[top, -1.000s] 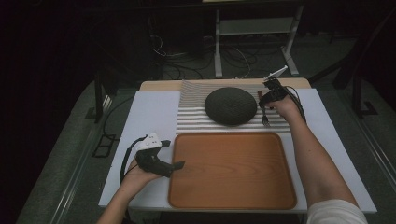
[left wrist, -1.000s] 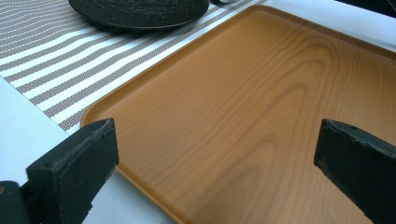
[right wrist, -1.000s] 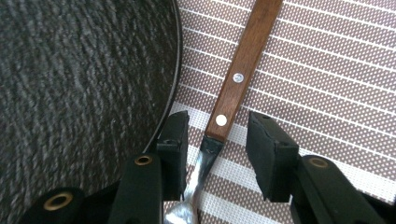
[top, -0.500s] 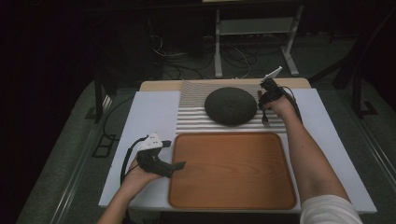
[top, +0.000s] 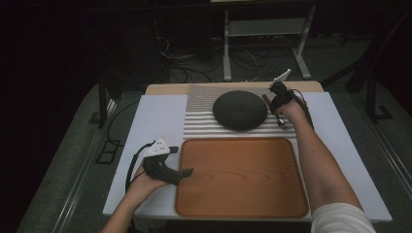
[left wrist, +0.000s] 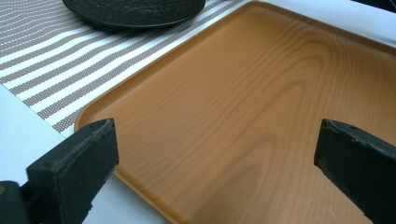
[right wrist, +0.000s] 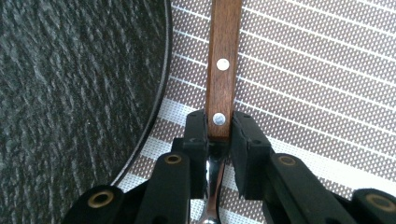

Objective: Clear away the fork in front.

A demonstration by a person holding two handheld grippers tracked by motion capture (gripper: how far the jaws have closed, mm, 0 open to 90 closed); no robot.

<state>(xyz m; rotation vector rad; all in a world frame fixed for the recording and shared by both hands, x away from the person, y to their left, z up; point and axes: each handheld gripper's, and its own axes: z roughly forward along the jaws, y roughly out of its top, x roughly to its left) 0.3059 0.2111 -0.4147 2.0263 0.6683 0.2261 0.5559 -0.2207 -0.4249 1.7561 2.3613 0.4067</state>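
Right gripper (right wrist: 218, 135) clamped on brown wooden riveted cutlery handle (right wrist: 223, 65) beside dark round plate (right wrist: 70, 84), ready for lifting.

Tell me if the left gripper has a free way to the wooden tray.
Probably yes: the left gripper hangs open at the wooden tray near edge, with nothing between them. The right gripper is away, shut on the wooden-handled utensil.

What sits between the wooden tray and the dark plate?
Only the striped placemat: a few bare stripes separate the wooden tray from the dark plate. The high view shows it; the left gripper view does too.
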